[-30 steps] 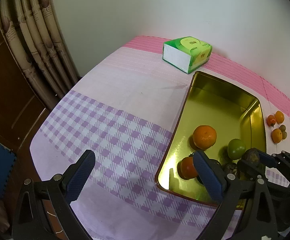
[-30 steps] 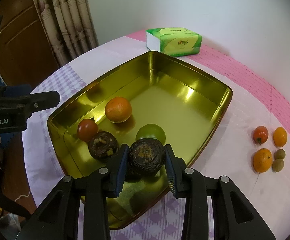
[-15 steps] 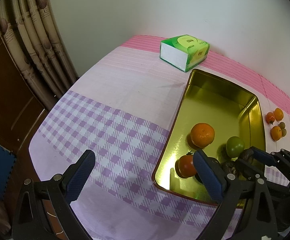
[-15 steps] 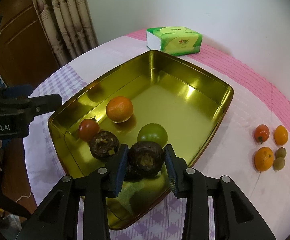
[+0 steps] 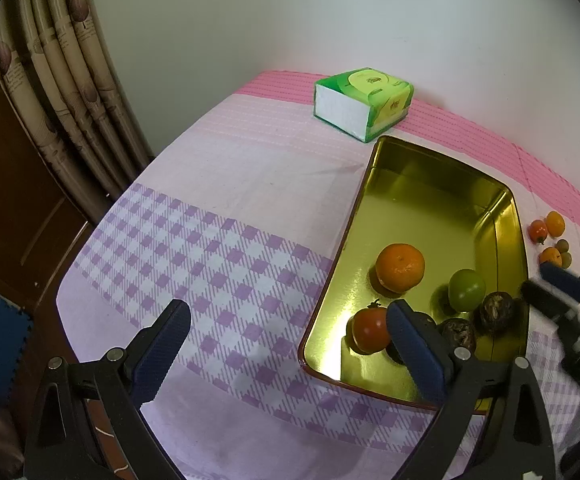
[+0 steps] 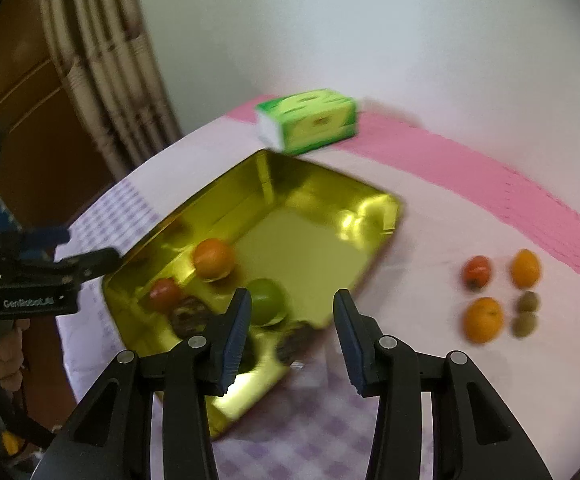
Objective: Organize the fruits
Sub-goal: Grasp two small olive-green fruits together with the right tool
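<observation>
A gold metal tray (image 5: 430, 184) (image 6: 318, 184) holds an orange (image 5: 400, 267) (image 6: 213, 258), a green fruit (image 5: 467, 289) (image 6: 266, 301), a red tomato (image 5: 370, 329) (image 6: 164, 293) and two dark brown fruits (image 5: 496, 312) (image 5: 458, 333). One dark fruit (image 6: 292, 343) lies in the tray just below my right gripper (image 6: 292, 334), which is open and empty above the tray's near edge. My left gripper (image 5: 285, 350) is open and empty over the checked cloth left of the tray. Several small fruits (image 6: 484, 318) (image 5: 550, 256) lie on the cloth right of the tray.
A green tissue box (image 5: 364, 102) (image 6: 308, 120) stands behind the tray near the white wall. Curtains (image 5: 69, 92) and a wooden door are at the left beyond the table edge. The right wrist view is motion-blurred.
My right gripper opened and let go of the dark brown fruit, which now lies in the tray. The right gripper has lifted and swung right. The left gripper barely moved.
</observation>
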Motion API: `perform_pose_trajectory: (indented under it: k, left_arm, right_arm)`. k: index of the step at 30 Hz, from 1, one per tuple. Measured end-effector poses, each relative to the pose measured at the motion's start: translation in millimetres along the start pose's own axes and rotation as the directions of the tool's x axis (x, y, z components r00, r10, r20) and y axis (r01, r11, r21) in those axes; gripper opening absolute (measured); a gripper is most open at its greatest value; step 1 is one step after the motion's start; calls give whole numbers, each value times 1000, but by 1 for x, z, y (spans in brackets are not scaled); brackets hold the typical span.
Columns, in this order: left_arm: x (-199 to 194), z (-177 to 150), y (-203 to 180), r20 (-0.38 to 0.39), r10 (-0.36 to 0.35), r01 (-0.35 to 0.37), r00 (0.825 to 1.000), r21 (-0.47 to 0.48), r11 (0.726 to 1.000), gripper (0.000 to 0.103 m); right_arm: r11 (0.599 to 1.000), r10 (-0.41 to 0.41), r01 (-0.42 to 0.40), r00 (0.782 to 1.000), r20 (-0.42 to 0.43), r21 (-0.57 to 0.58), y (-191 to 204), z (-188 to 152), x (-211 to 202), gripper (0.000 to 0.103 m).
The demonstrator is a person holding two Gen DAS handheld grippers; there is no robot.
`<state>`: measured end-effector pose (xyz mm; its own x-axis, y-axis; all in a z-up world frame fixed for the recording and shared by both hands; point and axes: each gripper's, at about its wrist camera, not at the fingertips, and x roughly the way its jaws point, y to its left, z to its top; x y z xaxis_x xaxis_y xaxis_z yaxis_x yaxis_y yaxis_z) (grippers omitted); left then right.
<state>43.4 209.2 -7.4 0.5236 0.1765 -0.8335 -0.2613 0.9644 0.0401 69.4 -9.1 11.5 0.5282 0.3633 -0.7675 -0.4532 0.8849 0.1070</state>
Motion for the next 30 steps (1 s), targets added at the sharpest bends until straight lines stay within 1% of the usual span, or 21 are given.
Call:
perform_pose_trajectory:
  k: [3, 6, 8, 10, 14, 19, 23, 27, 29, 30]
  left_arm:
    - [1, 0, 0, 1, -1, 1, 1000, 0, 1000, 97]
    - [1, 0, 0, -1, 0, 0, 1000, 1, 1000, 97]
    - [1, 0, 0, -2, -1, 1, 1000, 1, 1000, 97]
    - [2, -1, -1, -5, 1, -1, 1000, 5, 1000, 97]
    - [0, -3, -1, 6, -23, 23, 1000, 7, 1000, 97]
    - [-2, -2, -5, 29, -35, 35, 999, 24, 999, 97]
    - [2, -2, -8, 21, -32, 31, 999, 32, 999, 97]
    - [6, -2, -9, 17, -22, 21, 1000, 37, 999, 97]
    - [7, -2, -8, 18, -17, 16, 1000, 35, 999, 97]
    - [8, -1, -8, 18, -16, 15, 1000, 35, 999, 97]
  right_arm:
    - [997, -60, 60, 998, 7, 57, -30, -2, -7, 44]
    - [984, -138, 137, 990, 3, 114, -65, -7, -12, 44]
    - [970, -194, 192, 981, -5, 150, -90, -11, -14, 44]
    - [956, -229, 228, 973, -20, 182, -110, -15, -13, 44]
    - [935, -280, 285, 959, -55, 211, -140, -21, -7, 44]
    - [927, -289, 302, 953, -90, 224, -158, -27, 9, 44]
    - [923, -302, 318, 948, -101, 217, -161, -31, 21, 44]
    - [913, -329, 345, 938, -104, 219, -166, -33, 32, 44]
    - [911, -331, 347, 937, -106, 222, -168, -33, 38, 44]
    - [911, -337, 349, 937, -92, 220, -167, -32, 39, 44]
